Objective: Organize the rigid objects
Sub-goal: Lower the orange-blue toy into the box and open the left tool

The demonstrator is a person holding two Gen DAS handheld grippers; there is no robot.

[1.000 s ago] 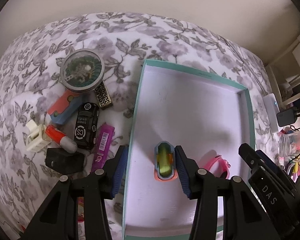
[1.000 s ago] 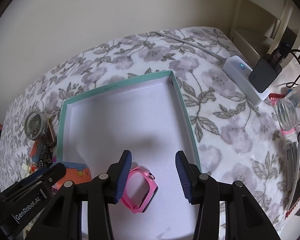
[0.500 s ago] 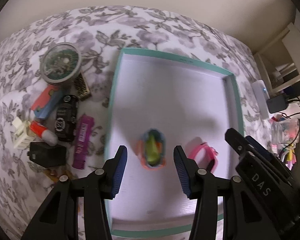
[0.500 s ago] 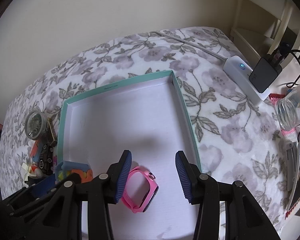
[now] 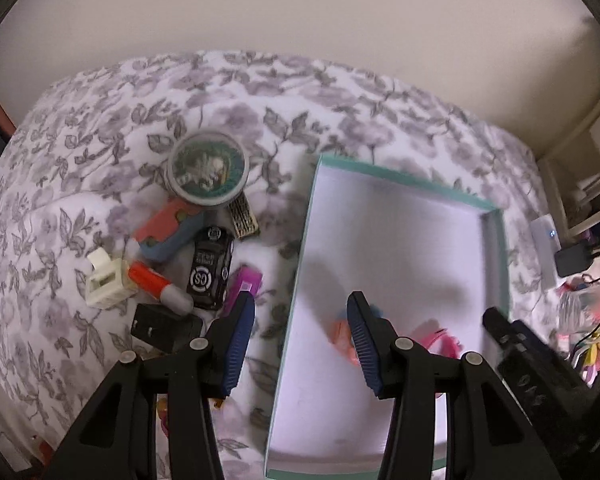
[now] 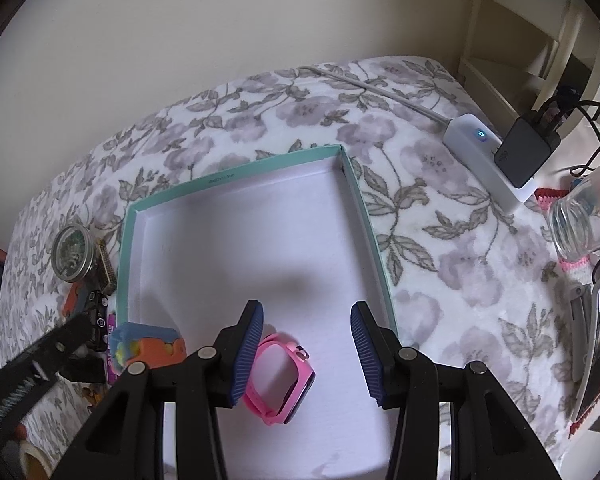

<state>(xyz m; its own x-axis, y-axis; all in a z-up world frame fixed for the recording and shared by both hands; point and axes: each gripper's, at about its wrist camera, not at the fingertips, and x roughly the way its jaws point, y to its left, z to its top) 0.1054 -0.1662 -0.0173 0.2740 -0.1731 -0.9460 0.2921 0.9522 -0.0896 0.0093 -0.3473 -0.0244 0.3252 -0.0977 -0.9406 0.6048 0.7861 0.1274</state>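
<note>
A teal box (image 5: 404,178) with a white floor lies on the flowered bedspread. Inside it are an orange and blue toy (image 6: 148,348) and a pink watch (image 6: 288,376). My left gripper (image 5: 300,332) is open and empty, straddling the box's left wall (image 5: 296,280); the toy (image 5: 340,334) peeks out behind its right finger. My right gripper (image 6: 306,344) hovers open over the box's near end, with the watch just below its left finger. Left of the box lie a round tin (image 5: 208,168), a black toy car (image 5: 210,268), a purple piece (image 5: 246,284) and a red and white tube (image 5: 156,284).
Also in the pile are a cream plastic part (image 5: 106,280), a black adapter (image 5: 164,326) and an orange and blue block (image 5: 168,232). Right of the box sit a white power strip (image 6: 484,160) with a black charger (image 6: 524,152), a glass jar (image 6: 580,224) and cables.
My left gripper has drifted left and lifted away from the orange and blue toy, which stays in the box. The right gripper and the watch have not moved.
</note>
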